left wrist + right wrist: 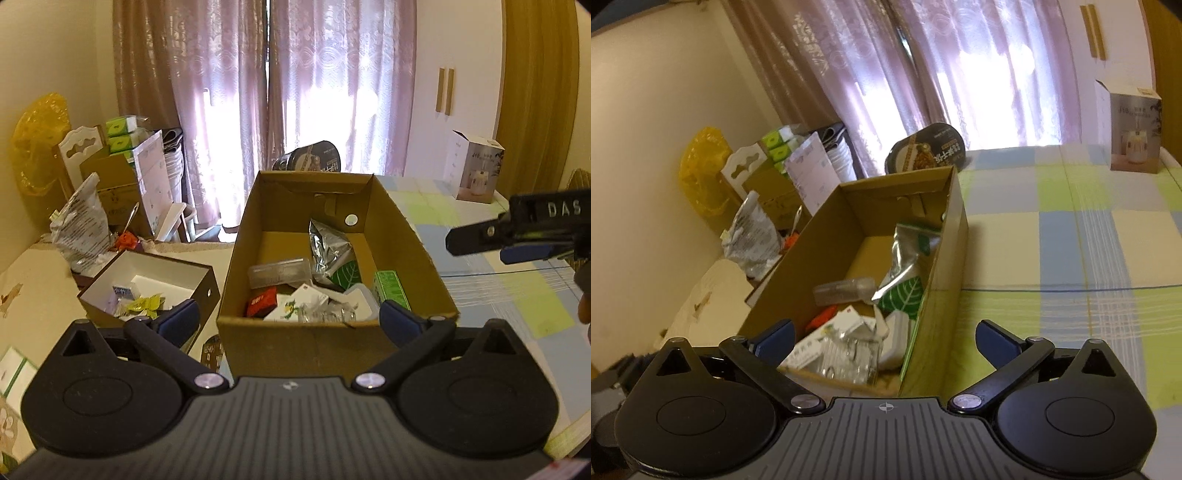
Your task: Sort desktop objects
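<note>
Both grippers, left gripper [289, 316] and right gripper [885, 336], are hovering spread and empty, best descending squarely toward the cardboard box [240, 236] at twelve o'clock.

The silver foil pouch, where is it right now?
In the left wrist view, the silver foil pouch leans inside the cardboard box, toward its right wall, above the green leaf-print packet.

Small box [147, 284] left of cardboard box [332, 332], bowl [310, 157] behind
</note>
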{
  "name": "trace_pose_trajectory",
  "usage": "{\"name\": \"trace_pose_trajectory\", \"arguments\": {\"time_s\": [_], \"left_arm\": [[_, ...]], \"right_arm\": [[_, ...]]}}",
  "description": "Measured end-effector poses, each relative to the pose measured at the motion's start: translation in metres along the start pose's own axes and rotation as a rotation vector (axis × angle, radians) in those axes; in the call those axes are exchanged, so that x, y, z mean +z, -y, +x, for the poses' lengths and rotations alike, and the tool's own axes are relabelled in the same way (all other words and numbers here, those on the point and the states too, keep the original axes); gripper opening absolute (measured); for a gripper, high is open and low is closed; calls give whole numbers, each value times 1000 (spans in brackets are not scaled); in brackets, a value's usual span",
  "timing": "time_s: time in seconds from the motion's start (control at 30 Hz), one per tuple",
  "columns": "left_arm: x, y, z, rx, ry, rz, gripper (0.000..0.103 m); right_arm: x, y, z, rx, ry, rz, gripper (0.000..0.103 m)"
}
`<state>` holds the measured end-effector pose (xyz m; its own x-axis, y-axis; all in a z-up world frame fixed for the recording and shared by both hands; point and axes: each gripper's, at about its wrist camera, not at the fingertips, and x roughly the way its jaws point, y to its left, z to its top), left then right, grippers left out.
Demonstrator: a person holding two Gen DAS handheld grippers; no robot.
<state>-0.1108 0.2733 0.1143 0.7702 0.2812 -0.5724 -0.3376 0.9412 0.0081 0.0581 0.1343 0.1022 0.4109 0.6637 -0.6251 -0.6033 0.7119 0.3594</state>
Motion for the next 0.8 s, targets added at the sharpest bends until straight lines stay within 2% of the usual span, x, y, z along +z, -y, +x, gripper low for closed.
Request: {"name": "trace_pose_trajectory", "arguments": {"time_s": [0.17,0.53,0.8], "left_arm": [[-10,2,-21,9,-27,-67,102],[-23,18,-57,93,-64,-83,102],[-30,28,-78,79,-55,-138,102]], "right_arm": [[-16,-8,-13,14,-13,-16,101],[-45,-22,-44,26,-11,-30,101],[-64,-23,-66,1,-1,-40,101]]}}
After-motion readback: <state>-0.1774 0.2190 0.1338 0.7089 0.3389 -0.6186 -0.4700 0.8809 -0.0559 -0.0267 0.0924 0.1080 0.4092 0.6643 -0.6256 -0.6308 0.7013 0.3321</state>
